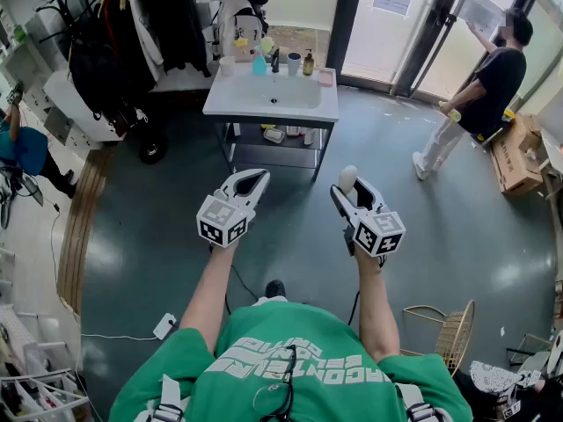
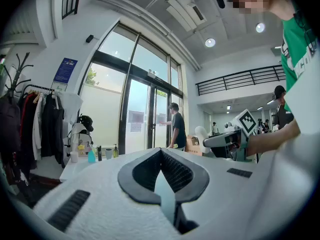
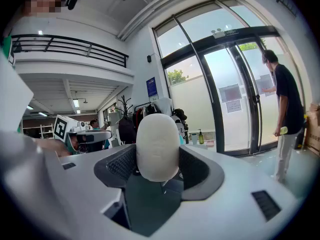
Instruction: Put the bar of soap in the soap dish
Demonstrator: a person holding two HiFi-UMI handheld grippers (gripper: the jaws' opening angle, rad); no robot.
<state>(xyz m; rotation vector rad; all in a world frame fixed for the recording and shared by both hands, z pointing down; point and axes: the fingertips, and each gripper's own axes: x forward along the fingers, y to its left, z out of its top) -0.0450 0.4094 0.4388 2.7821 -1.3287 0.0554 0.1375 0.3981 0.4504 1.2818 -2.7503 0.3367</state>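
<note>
One bar of soap (image 3: 158, 144) sits clamped inside the right claw (image 3: 159, 160); the left claw (image 2: 161, 151) is clenched, empty.

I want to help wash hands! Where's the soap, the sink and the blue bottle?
bar of soap (image 3: 157, 146): right gripper view, middle of its white front.
sink (image 1: 273, 93): head view, bare white basin.
blue bottle (image 1: 259, 66): head view, its body.

Open floor (image 1: 295, 214) up to cluttered washstand (image 1: 321, 104)
</note>
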